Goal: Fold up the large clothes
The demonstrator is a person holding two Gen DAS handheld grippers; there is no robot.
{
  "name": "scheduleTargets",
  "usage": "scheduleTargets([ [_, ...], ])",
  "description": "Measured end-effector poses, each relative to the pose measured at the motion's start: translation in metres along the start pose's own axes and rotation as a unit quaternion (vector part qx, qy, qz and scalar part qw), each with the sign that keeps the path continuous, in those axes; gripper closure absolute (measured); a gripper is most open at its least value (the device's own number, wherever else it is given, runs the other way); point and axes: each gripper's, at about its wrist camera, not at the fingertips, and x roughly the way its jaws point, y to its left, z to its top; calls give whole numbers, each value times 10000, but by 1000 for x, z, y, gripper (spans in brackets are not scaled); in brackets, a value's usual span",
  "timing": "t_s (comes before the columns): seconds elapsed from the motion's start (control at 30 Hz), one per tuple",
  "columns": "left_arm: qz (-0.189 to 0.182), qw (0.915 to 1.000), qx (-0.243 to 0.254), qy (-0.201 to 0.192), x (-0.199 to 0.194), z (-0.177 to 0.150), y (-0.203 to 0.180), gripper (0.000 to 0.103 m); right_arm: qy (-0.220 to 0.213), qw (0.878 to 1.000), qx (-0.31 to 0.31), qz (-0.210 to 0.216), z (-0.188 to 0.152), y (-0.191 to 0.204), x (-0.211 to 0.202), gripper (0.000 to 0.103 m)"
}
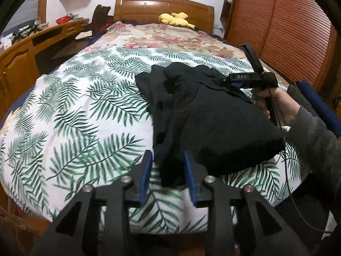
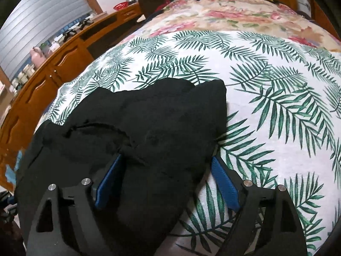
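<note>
Garment: a black garment (image 1: 204, 115) lies crumpled on the bed, on the palm-leaf sheet (image 1: 74, 117), toward the right side of the bed's near edge. It is bunched, with several layers one over another.

Left gripper: the left gripper (image 1: 168, 170) is low at the near edge of the bed. Its blue jaws stand a little apart, and a narrow tail of the black cloth lies between them. I cannot tell if they are pressing it.

Right gripper: the right gripper (image 2: 168, 183) is over the garment from the right side of the bed. Its jaws are spread wide, released; the left jaw rests against a fold of the cloth, the right jaw is over the bare sheet just beside the garment's edge.

Right hand: the hand (image 1: 275, 104) holds the gripper's handle, in a grey sleeve.

Bed, far end: a floral blanket (image 1: 170, 36) covers the part by the wooden headboard (image 1: 164, 8), and a yellow plush toy (image 1: 175, 19) lies there.

Left of bed: a long wooden desk (image 1: 27, 49) runs along the wall.
</note>
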Motion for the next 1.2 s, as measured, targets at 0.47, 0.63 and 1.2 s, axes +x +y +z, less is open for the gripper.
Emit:
scheduleTargets([
  [0.47,78,9993,96,354,31,-10,-11,64,-266,9995,-113,158,-8,5,-38,75],
  [0.63,114,9992,68,372,37,-6,-8,64,-224,9997,-98,34,-18,-2,-52,74],
  [1.2,157,9990,-101,404,46,-11,-7,64,-257,9982,487,218,-14,-17,-20,42],
])
